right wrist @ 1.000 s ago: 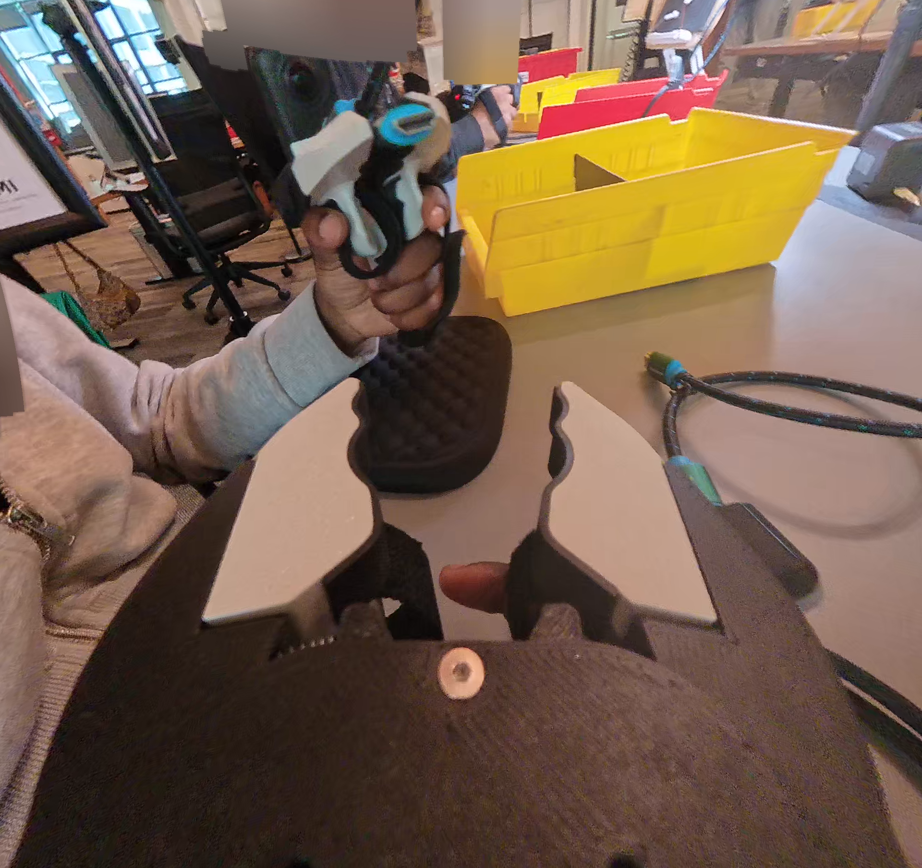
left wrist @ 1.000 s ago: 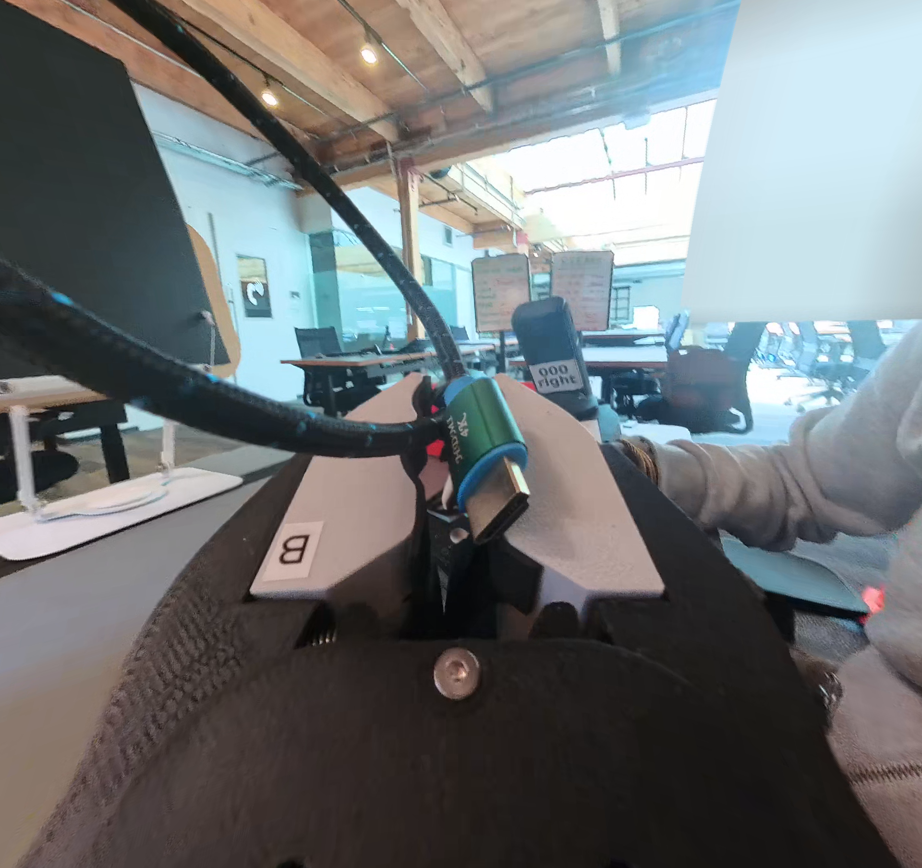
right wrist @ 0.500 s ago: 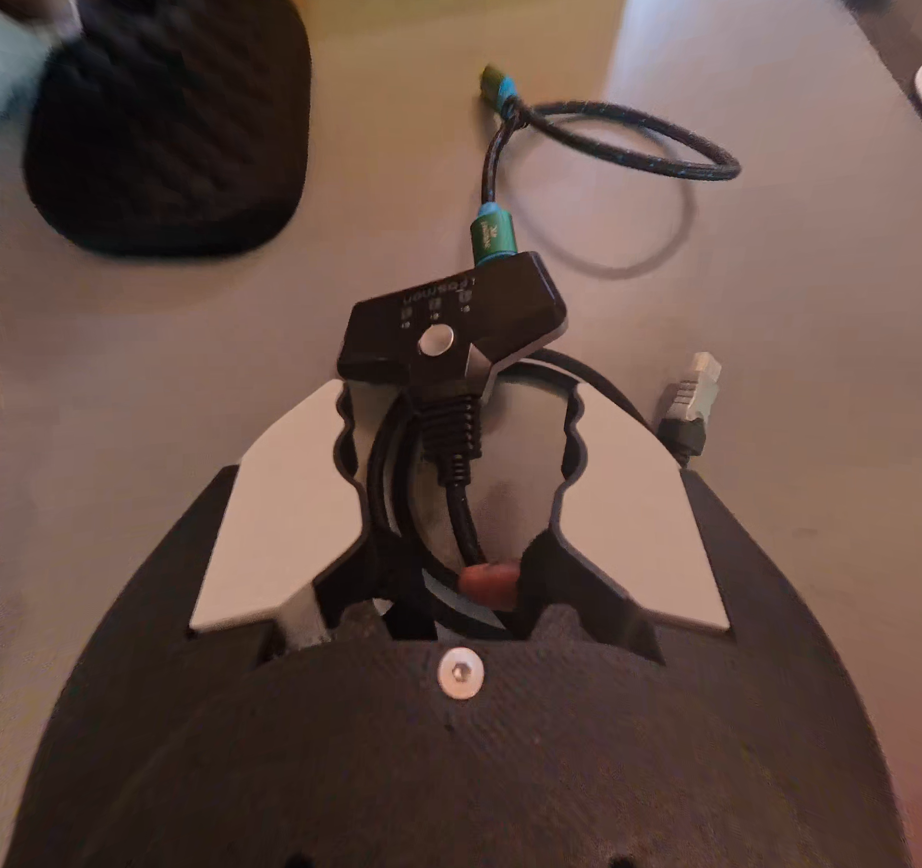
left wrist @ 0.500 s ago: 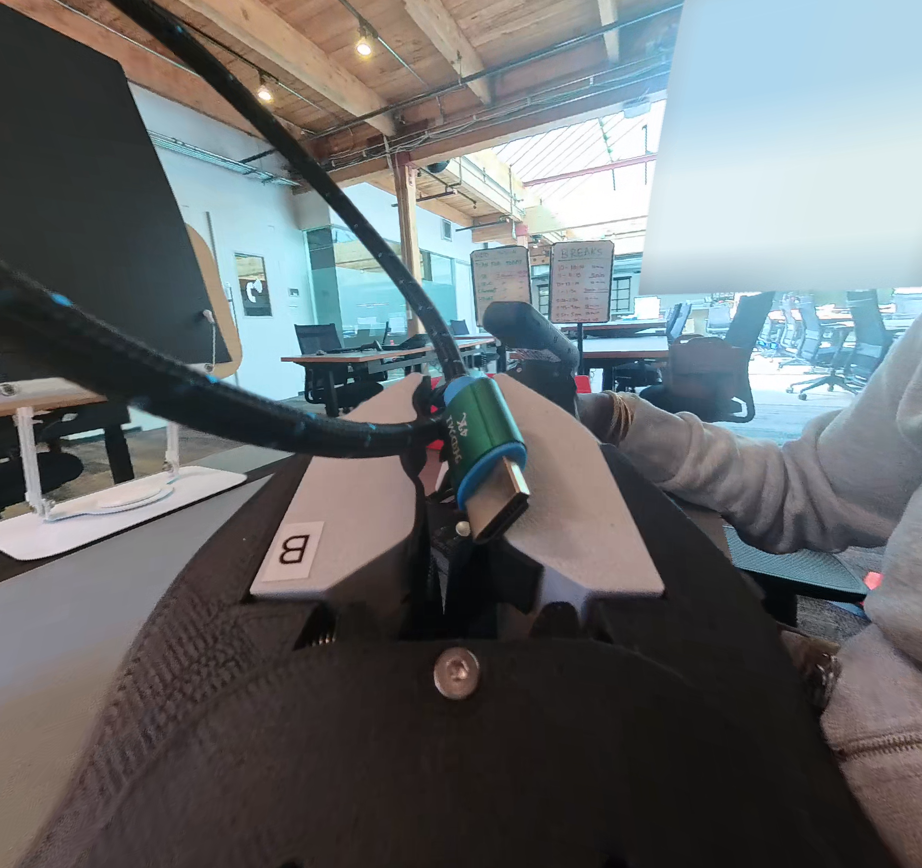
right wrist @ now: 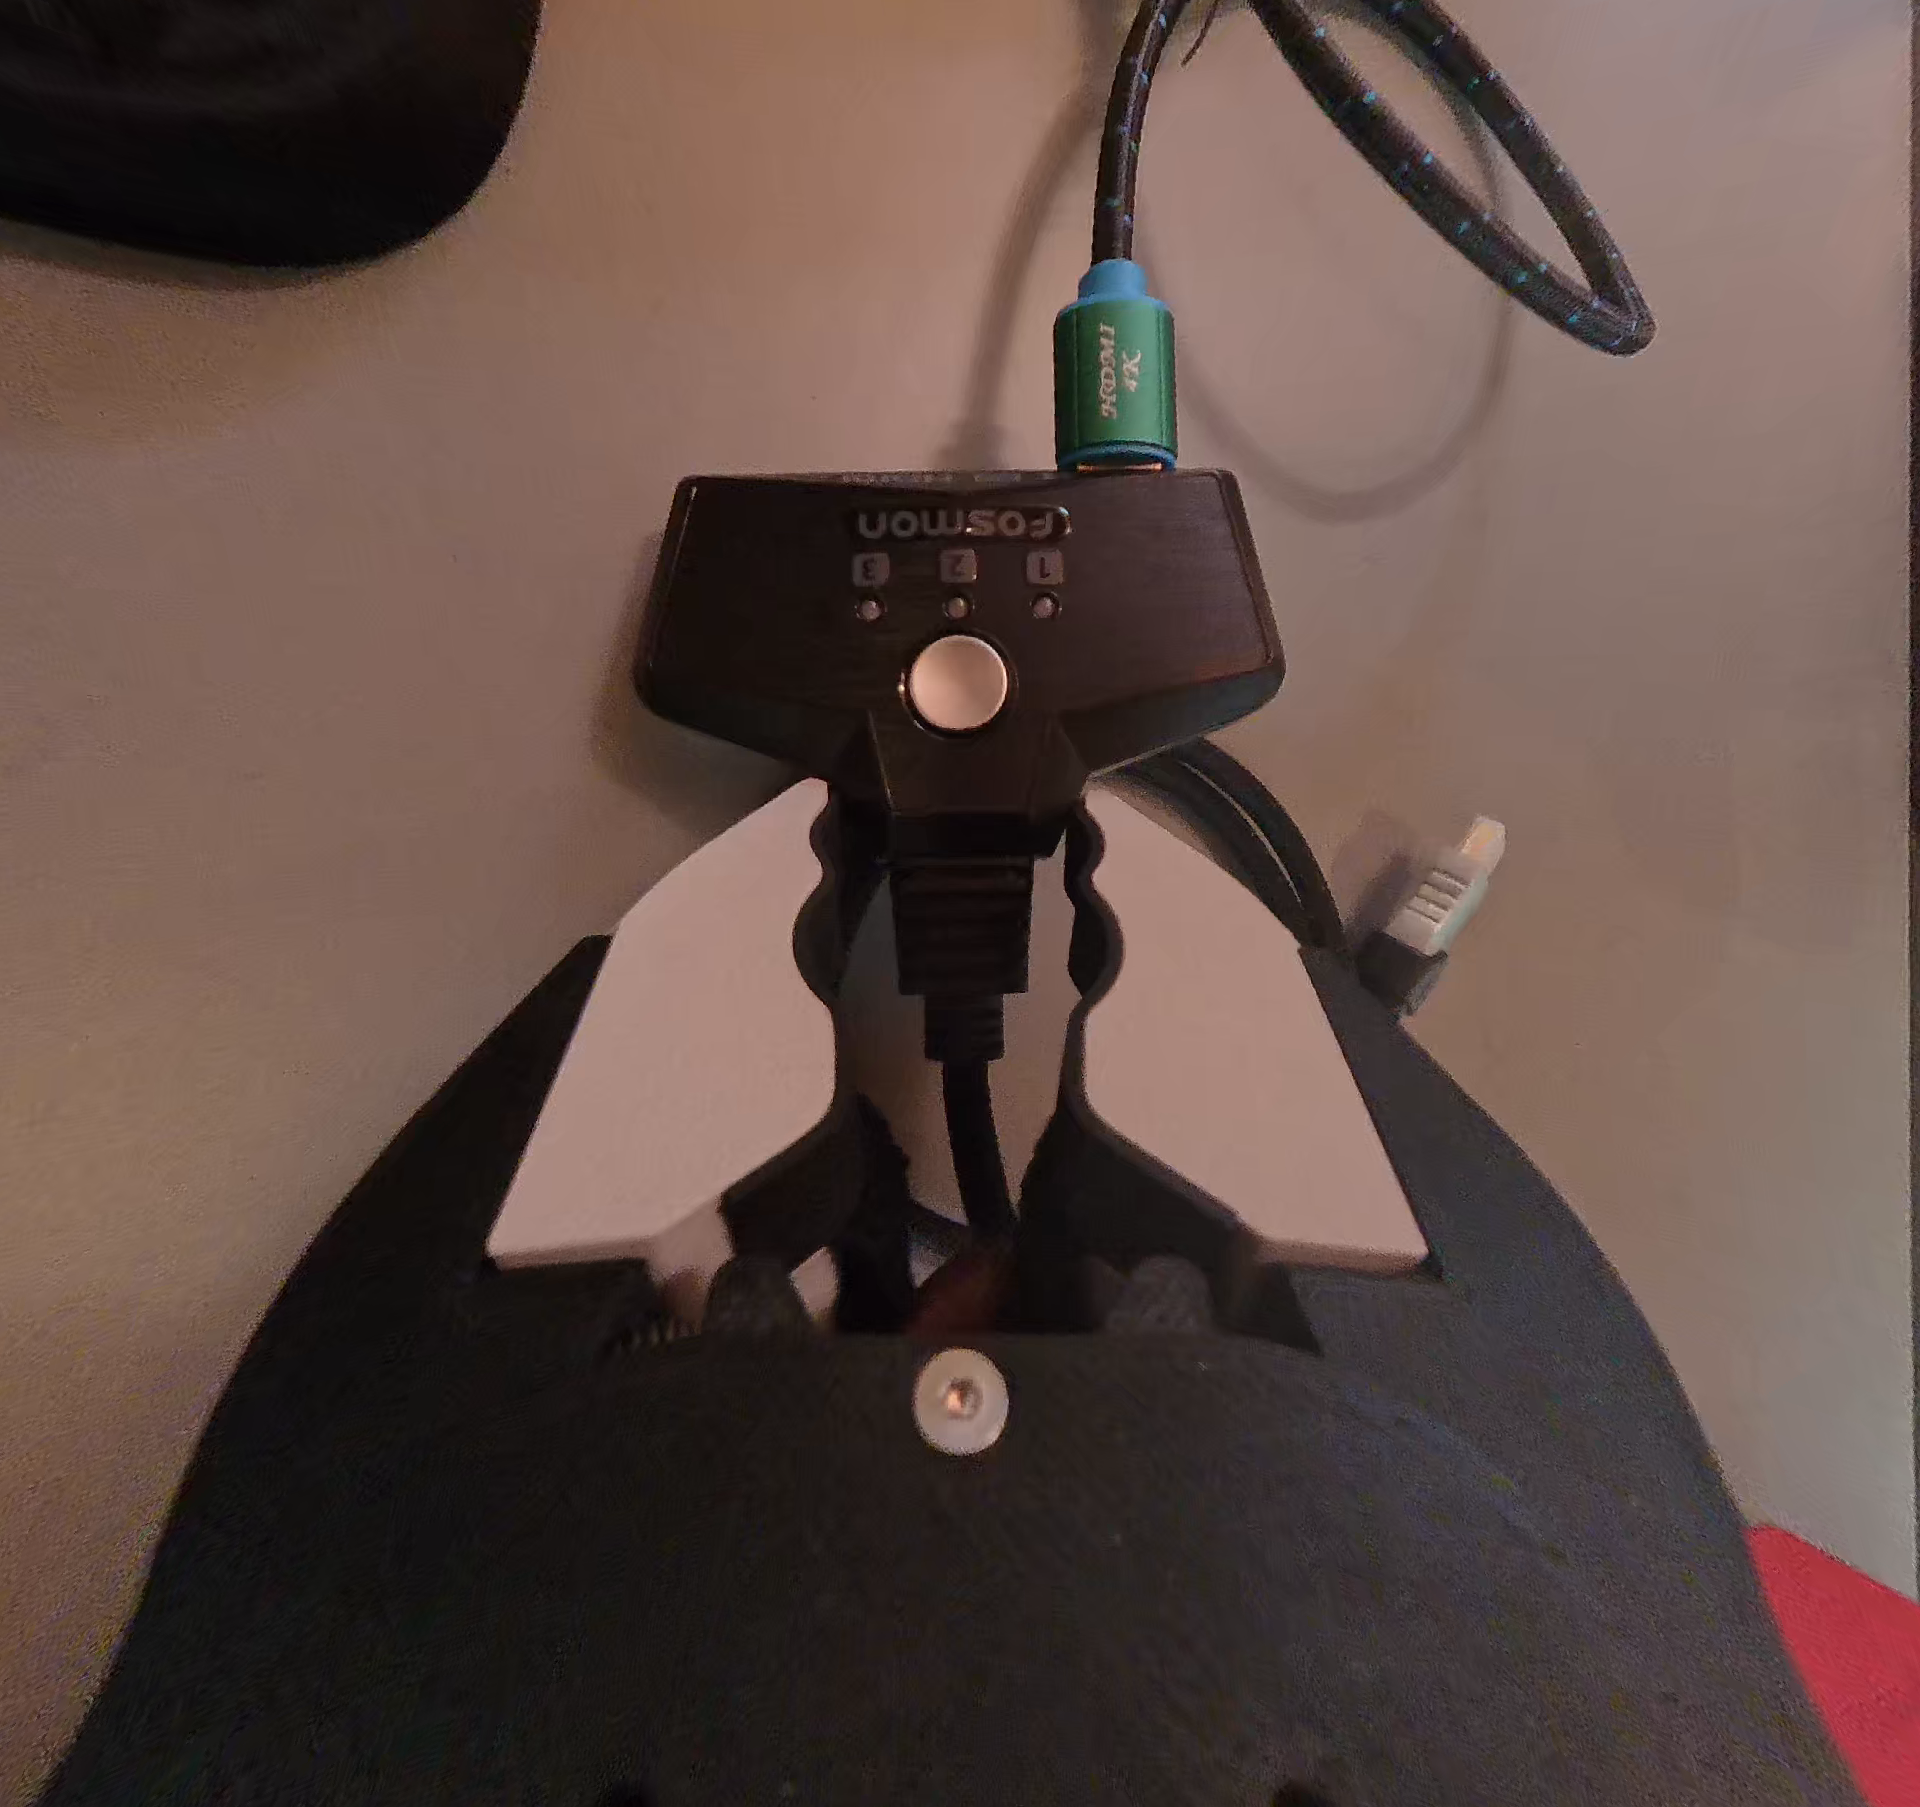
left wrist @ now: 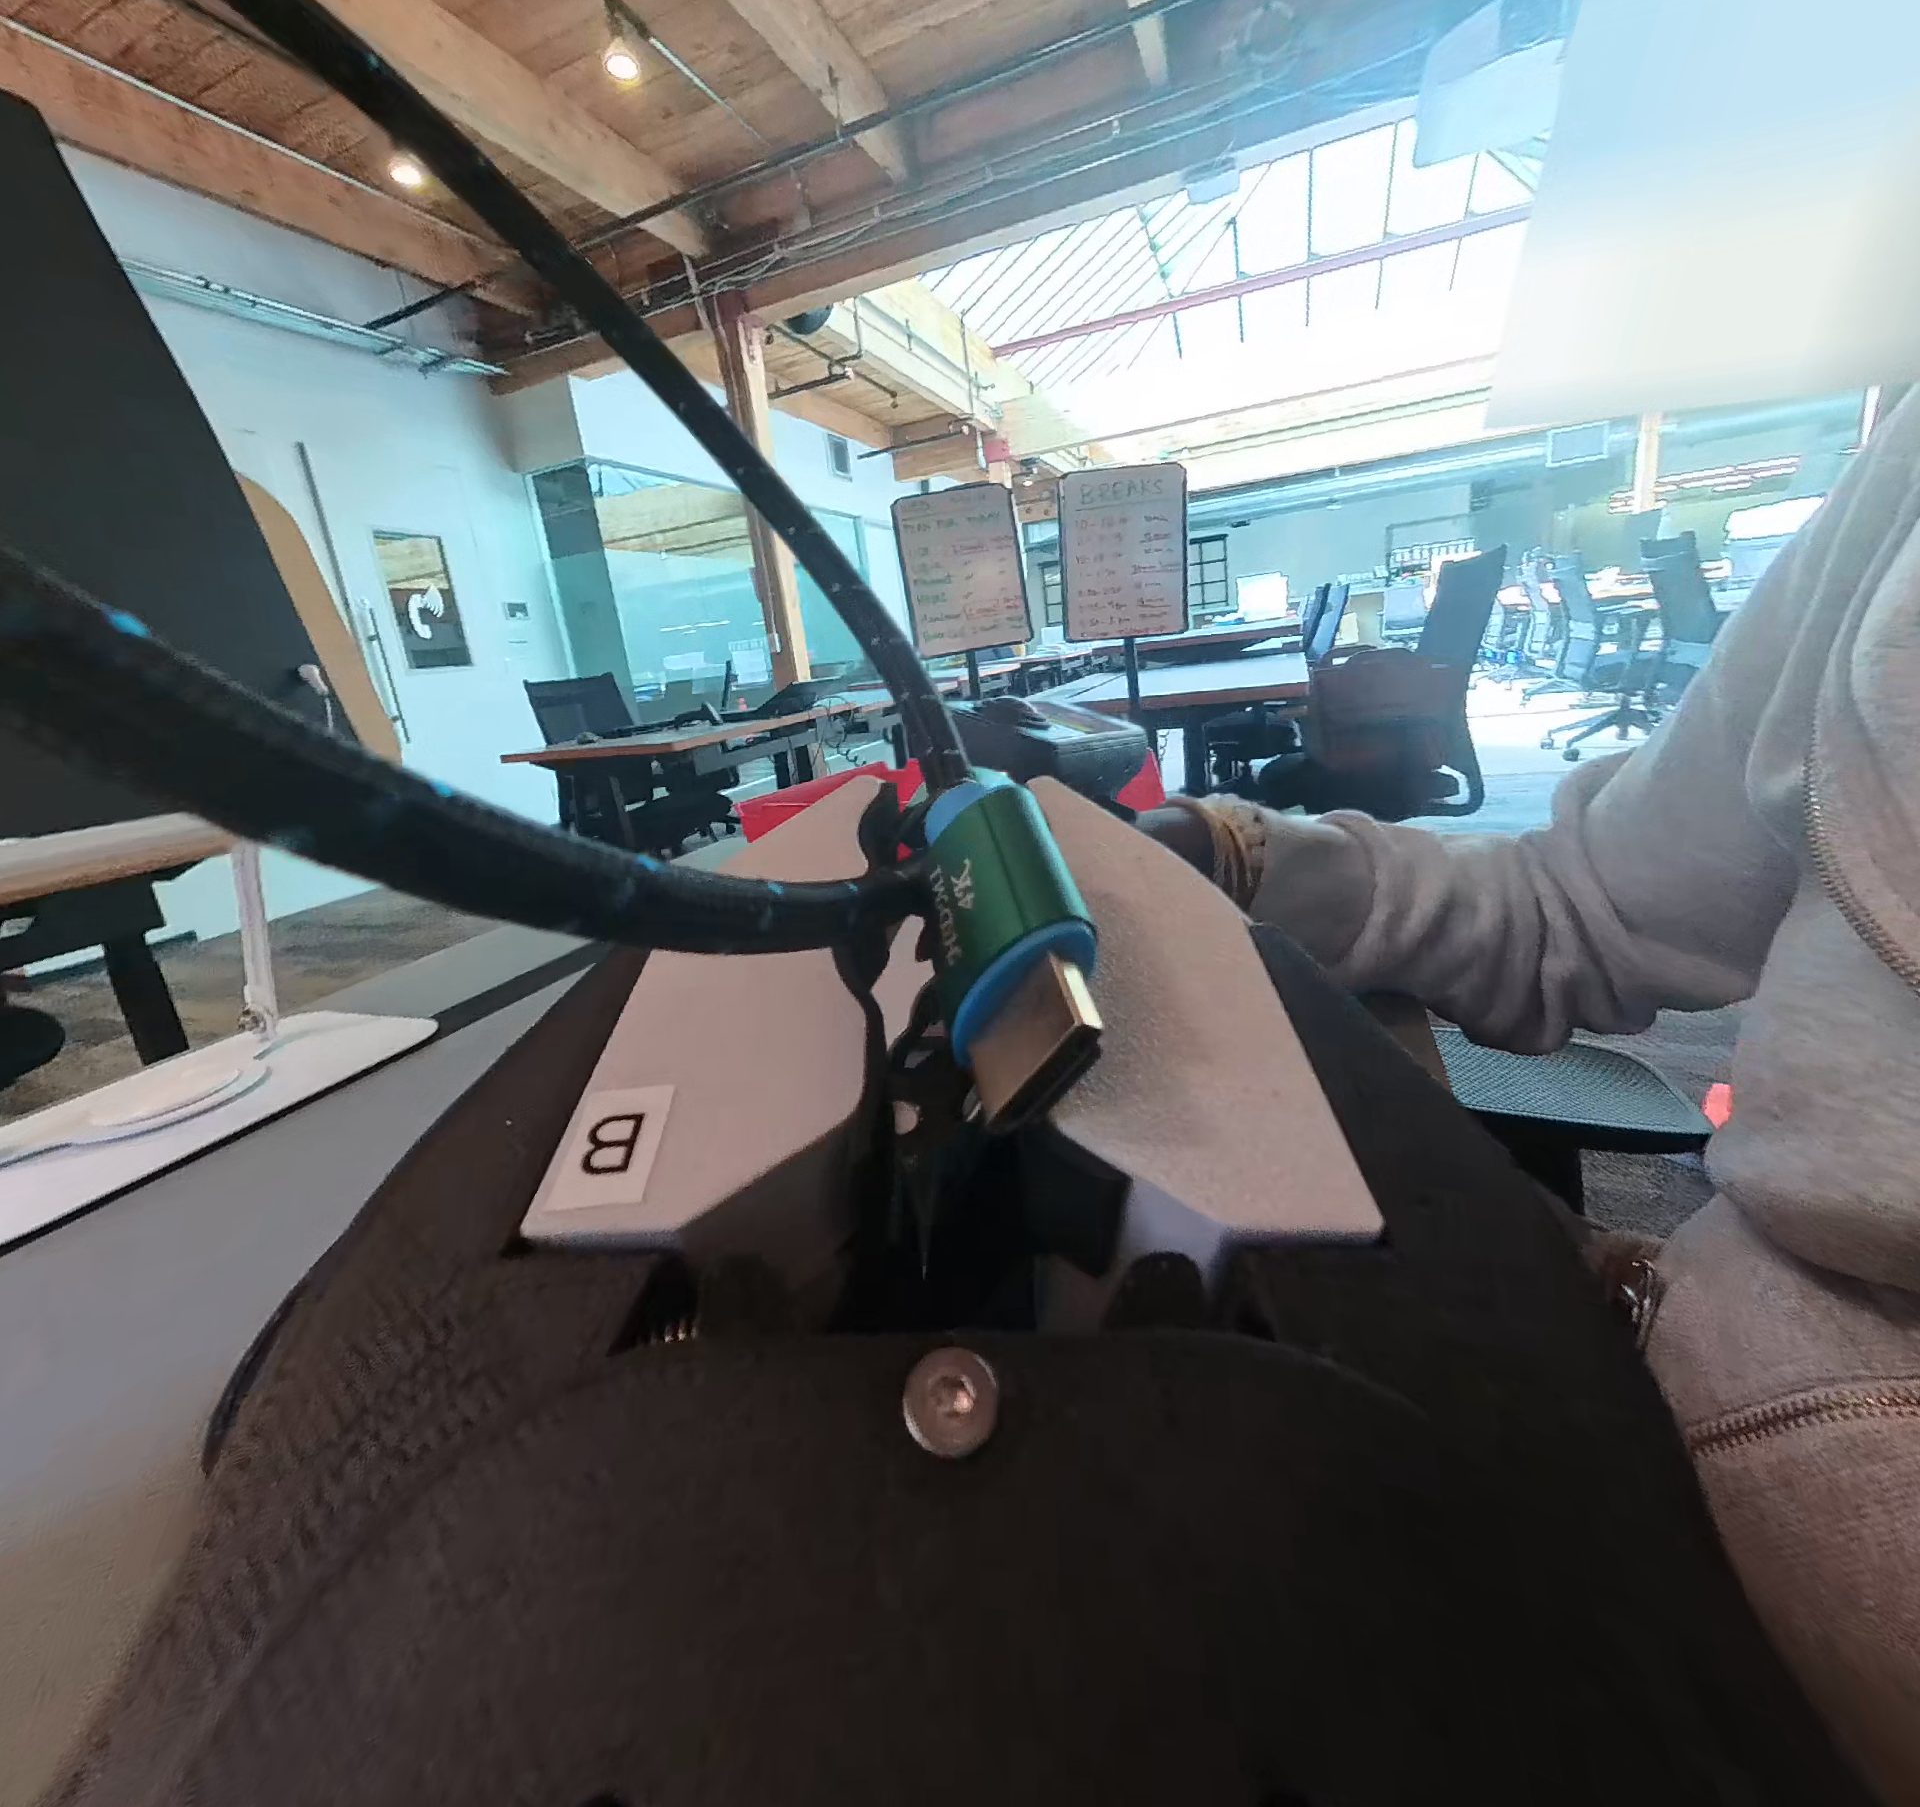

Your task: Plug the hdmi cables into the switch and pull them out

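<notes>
The left tongs [left wrist: 940, 884] are clamped on a green HDMI plug [left wrist: 1003, 926], held up in the air with its gold tip pointing back toward the handle; its braided black cable [left wrist: 416, 822] loops away out of the tips and up toward the ceiling beams. The right tongs [right wrist: 956, 853] are closed around the ribbed black neck of the switch [right wrist: 956, 604], gripping it from both sides where its own lead [right wrist: 971, 1123] comes out. The switch lies flat on the grey bench [right wrist: 312, 614]. At its far edge, on the right-hand port, a second green plug [right wrist: 1117, 386] is seated, and that plug's braided cable [right wrist: 1455, 157] curls into a loop beyond the switch. To the right of the switch, near its lead, a pale connector [right wrist: 1444, 884] rests on the bench. Beyond the switch to the left sits a black quilted pad [right wrist: 239, 53].
</notes>
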Tool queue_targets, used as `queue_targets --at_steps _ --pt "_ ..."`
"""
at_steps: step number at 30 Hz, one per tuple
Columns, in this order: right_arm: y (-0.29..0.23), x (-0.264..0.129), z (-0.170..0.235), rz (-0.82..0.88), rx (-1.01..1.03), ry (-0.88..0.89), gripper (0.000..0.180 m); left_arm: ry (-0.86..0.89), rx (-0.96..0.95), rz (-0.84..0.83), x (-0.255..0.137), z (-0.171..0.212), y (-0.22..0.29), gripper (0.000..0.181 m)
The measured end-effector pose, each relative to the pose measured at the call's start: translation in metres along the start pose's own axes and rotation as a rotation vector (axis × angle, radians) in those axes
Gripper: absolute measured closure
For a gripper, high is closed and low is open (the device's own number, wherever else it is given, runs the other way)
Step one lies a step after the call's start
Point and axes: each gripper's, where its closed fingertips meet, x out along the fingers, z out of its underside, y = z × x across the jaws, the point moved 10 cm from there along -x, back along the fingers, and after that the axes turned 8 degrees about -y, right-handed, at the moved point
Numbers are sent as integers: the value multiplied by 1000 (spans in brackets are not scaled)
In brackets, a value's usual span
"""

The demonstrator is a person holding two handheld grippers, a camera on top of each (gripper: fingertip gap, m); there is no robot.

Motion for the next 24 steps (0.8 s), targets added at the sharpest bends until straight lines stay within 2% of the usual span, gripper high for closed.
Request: queue_targets --at_steps 3,5,8,12,24 --pt "2 -1 7 -62 30 104 139 -20 10 10 -1 0 0 160" --pt "6 -8 15 -166 93 230 139 -50 0 1 -5 0 -2 160" --pt "15 -24 24 -334 165 453 140 -118 -51 107 -9 -1 -1 160" --pt "14 -39 24 -470 136 655 140 -233 -5 140 2 1 7 160" --pt "0 -45 13 -448 43 675 139 -291 7 171 26 16 16 160"
